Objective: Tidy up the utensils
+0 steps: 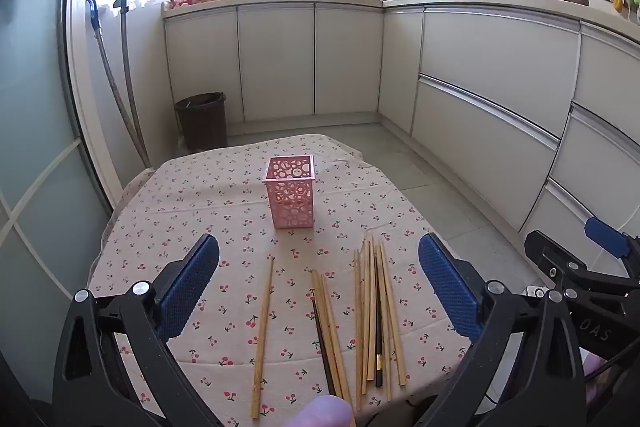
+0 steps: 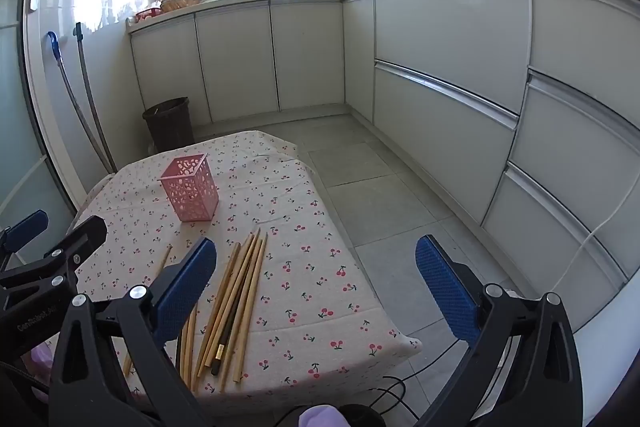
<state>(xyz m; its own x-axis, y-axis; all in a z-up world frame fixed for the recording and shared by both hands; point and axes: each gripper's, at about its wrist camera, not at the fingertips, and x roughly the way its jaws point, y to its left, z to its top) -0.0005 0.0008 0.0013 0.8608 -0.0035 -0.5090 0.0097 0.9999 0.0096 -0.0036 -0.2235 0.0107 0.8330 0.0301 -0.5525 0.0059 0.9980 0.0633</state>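
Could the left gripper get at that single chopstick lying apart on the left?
Probably yes. The left gripper is open, and the lone chopstick lies flat on the tablecloth in front of it, apart from the other chopsticks. Nothing covers it.

Pink holder upright; wooden chopsticks loose on table nearby.

We hold our left gripper up with its two blue fingers spread wide apart. Our right gripper is wide apart too, holding nothing.
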